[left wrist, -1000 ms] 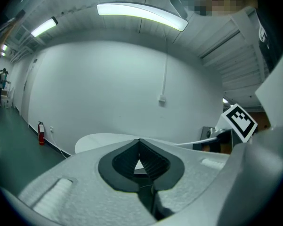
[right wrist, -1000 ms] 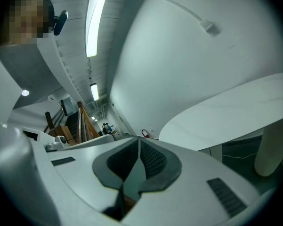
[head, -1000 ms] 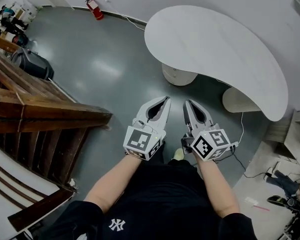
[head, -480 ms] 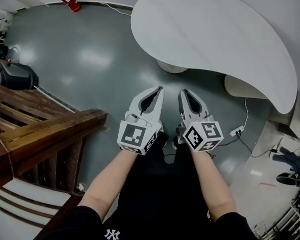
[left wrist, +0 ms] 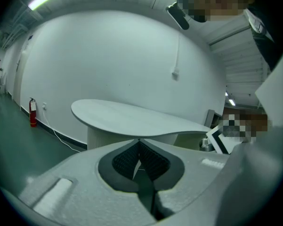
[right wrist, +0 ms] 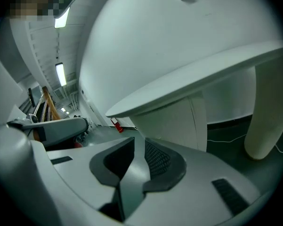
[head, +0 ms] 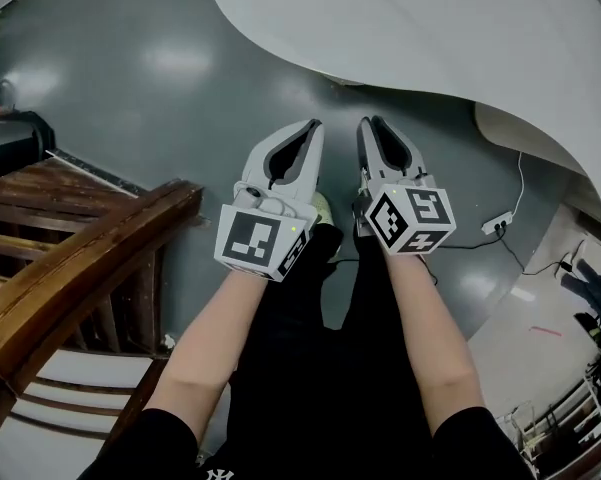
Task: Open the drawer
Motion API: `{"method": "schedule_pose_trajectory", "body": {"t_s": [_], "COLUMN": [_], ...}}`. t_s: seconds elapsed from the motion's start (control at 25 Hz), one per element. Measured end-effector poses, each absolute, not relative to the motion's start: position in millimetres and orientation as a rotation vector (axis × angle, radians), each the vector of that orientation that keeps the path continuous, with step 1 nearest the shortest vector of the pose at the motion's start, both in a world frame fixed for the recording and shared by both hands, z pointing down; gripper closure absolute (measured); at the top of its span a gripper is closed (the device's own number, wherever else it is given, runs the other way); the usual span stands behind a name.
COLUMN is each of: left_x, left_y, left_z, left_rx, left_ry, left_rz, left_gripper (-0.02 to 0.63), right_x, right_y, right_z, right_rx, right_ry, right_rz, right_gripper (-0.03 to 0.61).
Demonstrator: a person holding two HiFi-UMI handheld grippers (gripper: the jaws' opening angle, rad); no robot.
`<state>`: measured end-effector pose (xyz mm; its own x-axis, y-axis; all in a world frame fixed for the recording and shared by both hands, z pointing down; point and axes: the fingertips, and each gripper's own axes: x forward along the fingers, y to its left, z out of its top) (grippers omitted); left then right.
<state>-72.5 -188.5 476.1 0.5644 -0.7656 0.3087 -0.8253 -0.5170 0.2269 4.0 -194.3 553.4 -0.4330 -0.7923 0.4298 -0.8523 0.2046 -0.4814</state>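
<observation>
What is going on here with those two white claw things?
A person stands on a grey floor holding a white claw in each hand, both pointed towards a curved white table. Neither holds or touches anything. The left claw is shut. The right claw has just been opening its jaws, with nothing between them. No drawer shows in any view. A wooden railing stands at the person's left.

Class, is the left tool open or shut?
Shut: the white left tool shows jaw tips meeting in the left gripper view, nothing between them.

No readable text or labels anywhere
</observation>
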Motion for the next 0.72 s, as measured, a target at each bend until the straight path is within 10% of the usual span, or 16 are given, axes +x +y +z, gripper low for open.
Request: {"method": "schedule_pose_trajectory", "body": {"t_s": [0.72], "left_x": [-89.1], "left_y": [-238.4], "left_z": [582.1], "left_rx": [2.428], "left_ry": [-1.318], "left_rz": [0.169], "left_gripper": [0.604], "right_x": [-18.3], "right_y": [-283.6], "right_z": [668.5], "right_rx": [1.744], "right_ry": [-2.319], "right_rz": [0.947], "right_gripper": [0.454]}}
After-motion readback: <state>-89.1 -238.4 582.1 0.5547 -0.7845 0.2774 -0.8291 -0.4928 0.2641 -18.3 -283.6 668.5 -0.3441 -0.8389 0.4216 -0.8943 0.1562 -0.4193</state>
